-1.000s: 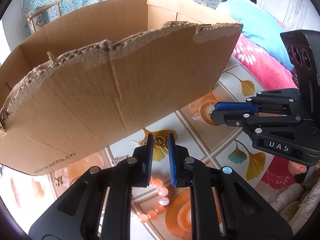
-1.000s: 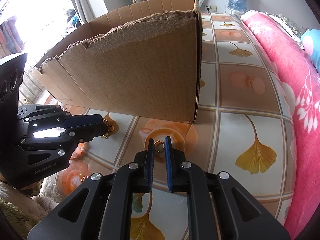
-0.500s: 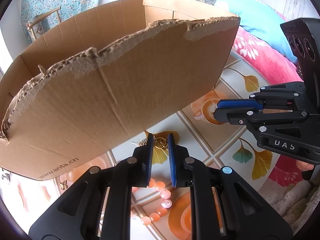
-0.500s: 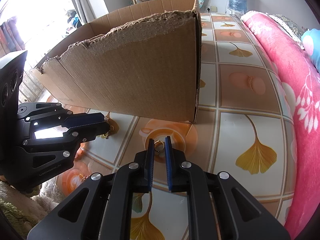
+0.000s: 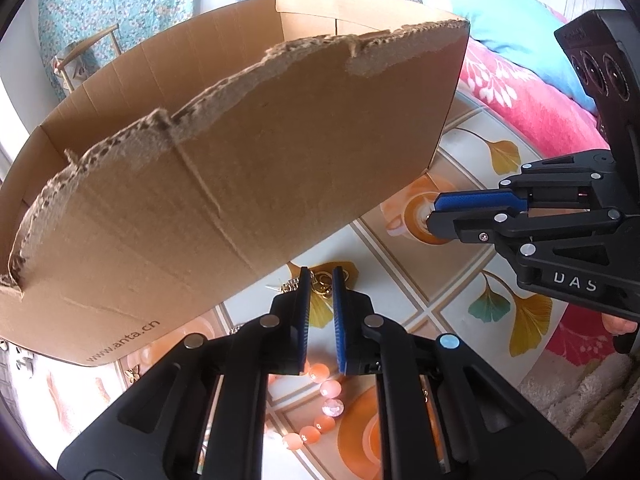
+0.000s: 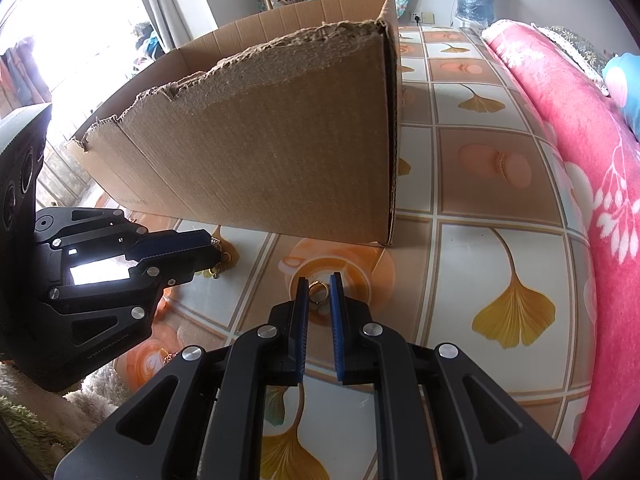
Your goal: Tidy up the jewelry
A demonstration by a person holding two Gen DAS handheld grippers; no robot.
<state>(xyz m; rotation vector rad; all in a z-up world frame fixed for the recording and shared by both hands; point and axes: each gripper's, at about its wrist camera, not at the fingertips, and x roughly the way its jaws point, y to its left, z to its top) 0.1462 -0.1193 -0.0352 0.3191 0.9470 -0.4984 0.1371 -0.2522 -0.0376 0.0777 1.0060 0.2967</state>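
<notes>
Right wrist view: right gripper (image 6: 319,282) pinches a gold ring (image 6: 319,293) over the tablecloth (image 6: 472,264), with the torn box (image 6: 280,152) ahead and above. Left gripper (image 5: 319,278), jaws just narrowed, clamps a gold trinket (image 5: 321,285) equally near the box.

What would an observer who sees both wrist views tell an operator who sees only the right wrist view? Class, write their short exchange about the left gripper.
Operator: What is the left gripper gripping?
Observer: A gold piece of linked rings sits between its jaws, which have just closed a little.
Operator: Anything beneath it?
Observer: A peach bead bracelet lies on the tablecloth under the jaws.
Operator: Any print on the box?
Observer: The cardboard box reads www.anta.cn near its lower left corner.
</notes>
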